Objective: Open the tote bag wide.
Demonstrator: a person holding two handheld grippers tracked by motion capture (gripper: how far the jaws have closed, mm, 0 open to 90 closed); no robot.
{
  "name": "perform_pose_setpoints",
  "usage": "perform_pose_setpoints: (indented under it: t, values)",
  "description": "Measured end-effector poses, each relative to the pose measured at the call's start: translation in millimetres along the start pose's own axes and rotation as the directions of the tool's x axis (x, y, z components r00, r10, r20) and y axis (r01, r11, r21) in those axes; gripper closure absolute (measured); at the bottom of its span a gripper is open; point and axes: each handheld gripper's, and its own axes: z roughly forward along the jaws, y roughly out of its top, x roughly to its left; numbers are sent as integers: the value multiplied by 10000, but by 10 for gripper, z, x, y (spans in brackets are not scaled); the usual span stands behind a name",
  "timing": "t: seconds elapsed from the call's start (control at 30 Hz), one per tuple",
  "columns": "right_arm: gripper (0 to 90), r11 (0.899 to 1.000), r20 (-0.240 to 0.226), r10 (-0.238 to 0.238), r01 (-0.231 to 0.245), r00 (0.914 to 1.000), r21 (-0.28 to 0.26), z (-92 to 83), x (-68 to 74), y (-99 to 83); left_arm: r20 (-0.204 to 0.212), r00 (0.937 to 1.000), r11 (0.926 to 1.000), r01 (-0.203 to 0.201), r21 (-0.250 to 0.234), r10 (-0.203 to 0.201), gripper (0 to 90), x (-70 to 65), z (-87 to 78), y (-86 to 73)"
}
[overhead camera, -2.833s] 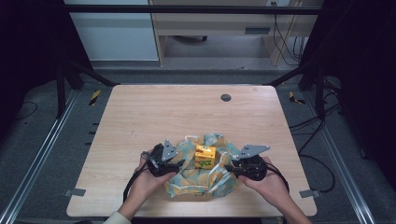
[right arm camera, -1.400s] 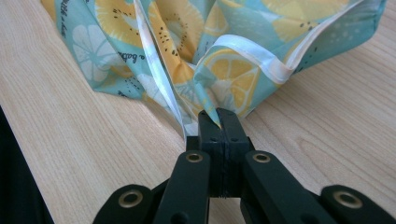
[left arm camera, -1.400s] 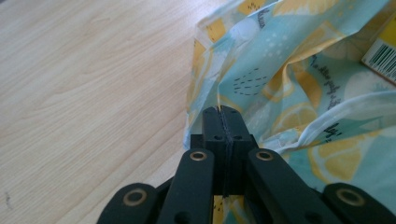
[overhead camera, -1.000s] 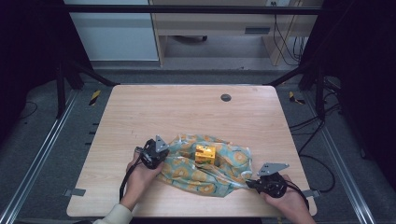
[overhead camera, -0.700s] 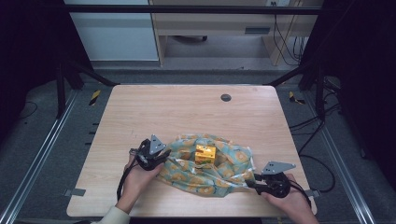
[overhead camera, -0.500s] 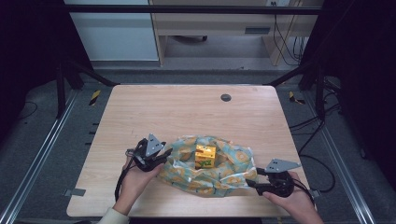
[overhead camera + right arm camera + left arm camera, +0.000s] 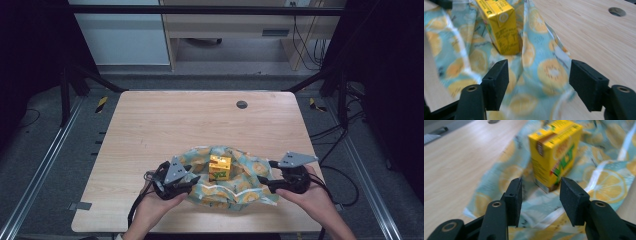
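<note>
You are in the middle of wrapping the yellow carton [image 7: 220, 167] in the lemon-print cloth [image 7: 235, 187], which lies spread on the near part of the table [image 7: 165, 120]; the carton stands upright on the middle of the cloth. Both grippers have just been opening: the left gripper [image 7: 540, 198], at the left edge of the cloth, holds nothing, and the right gripper [image 7: 537, 80], at its right edge, is also empty, with a raised fold between its jaws but not pinched. I judge the next move calls for taking a fresh edge. The round hole [image 7: 242, 104] lies far behind the cloth, and nothing blocks you.
</note>
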Motion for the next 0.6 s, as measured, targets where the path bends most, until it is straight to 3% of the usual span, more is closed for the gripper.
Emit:
perform_pose_setpoints:
  t: [0.03,0.07,0.13,0.23,0.27,0.3,0.33,0.4,0.43,0.5,0.53,0.6]
  values:
    - [327,10000,0,0,0,10000,0,0,0,0,72,9999,9999,-72,95,71,528,-35,14,-17]
    - [343,9999,-73,-120,121,9999,118,151,7,82,130,9998,9997,-142,186,140,519,-75,31,-46]
    - [349,9998,-105,-148,149,9998,151,203,16,105,268,9993,9989,-256,400,245,516,-131,65,-102]
    - [375,9971,-279,-451,467,9986,608,485,75,178,364,9983,9959,-481,761,455,507,-208,124,-187]
    - [375,9971,-279,-451,467,9986,608,485,75,178,343,9978,9943,-601,884,573,507,-222,135,-205]
    - [434,9948,-246,-584,602,9980,825,587,88,189,350,9971,9920,-716,1039,683,505,-236,154,-231]
    - [434,9948,-246,-584,602,9980,825,587,88,189,371,9970,9912,-722,1114,684,505,-240,166,-245]
    - [547,9934,-101,-610,616,9981,964,660,76,191,413,9967,9885,-742,1317,693,505,-251,211,-287]
    - [676,9923,-16,-606,604,9982,1085,705,60,189,410,9962,9859,-820,1461,768,505,-253,232,-301]
    - [789,9909,-47,-565,567,9984,1221,753,31,188,384,9958,9830,-879,1612,827,506,-265,276,-328]
    - [892,9921,17,-471,466,9989,1168,795,-10,202,303,9937,9762,-1119,1860,1081,509,-267,304,-341]
    - [900,9932,54,-367,359,9993,1110,810,-36,215,309,9934,9745,-1141,1930,1102,509,-269,322,-353]
